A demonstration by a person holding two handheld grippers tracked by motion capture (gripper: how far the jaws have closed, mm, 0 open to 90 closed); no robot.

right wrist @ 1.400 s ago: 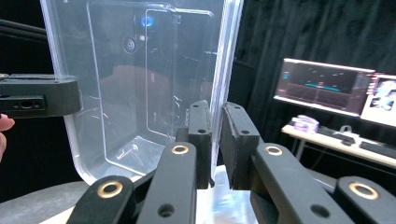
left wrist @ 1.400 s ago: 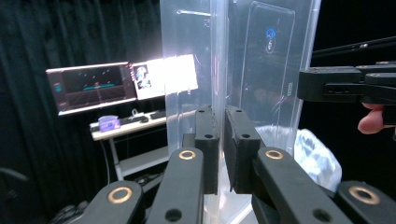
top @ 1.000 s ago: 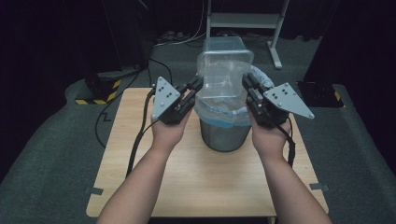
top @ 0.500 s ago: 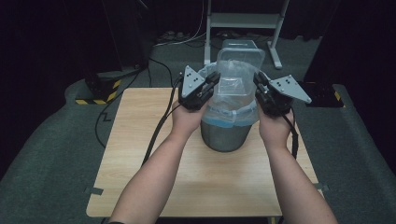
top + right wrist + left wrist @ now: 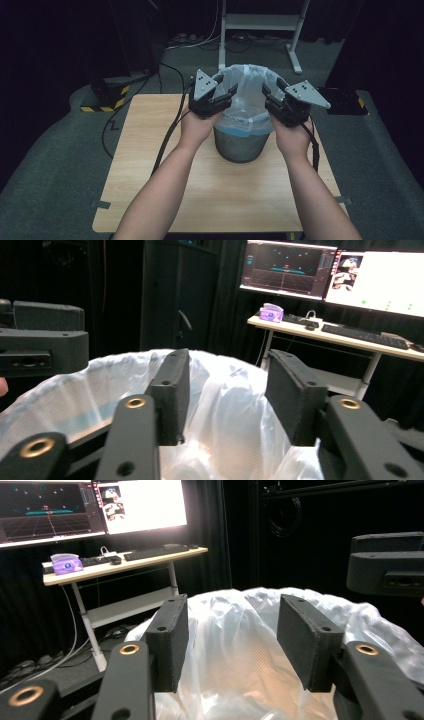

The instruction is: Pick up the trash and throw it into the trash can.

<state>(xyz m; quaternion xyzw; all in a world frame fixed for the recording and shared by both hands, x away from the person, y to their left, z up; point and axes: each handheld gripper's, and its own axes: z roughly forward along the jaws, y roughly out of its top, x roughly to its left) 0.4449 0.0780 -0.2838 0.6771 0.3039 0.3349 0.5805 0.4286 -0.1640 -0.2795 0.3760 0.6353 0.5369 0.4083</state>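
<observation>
1. Bin-lining is the work in hand: a person is fitting a clear plastic bag [image 5: 248,92] into a grey metal bin [image 5: 241,142] that is standing near the middle of the far half of the surface [image 5: 150,175], closer to its far edge than to its near one.
2. Left tool [image 5: 223,93] is hovering at the bag's left side and right tool [image 5: 272,94] at its right side, both just above the bin's mouth.
3. Jaws of both tools have just been opening; they are now standing about half apart. In the left gripper view, the left tool [image 5: 231,630] is showing bag film between and beyond its pads, with nothing pinched, and in the right gripper view the right tool [image 5: 227,390] is showing the same.
4. Judging by this, the bag is being let go after a pull, and its collar is standing up loosely around the rim rather than lying folded over it.
5. Next, each tool is probably going to need a fresh pinch lower on the collar, then a pull outward and down over the rim, with both sides working evenly so the thin film is not tearing or slipping into the bin.
</observation>
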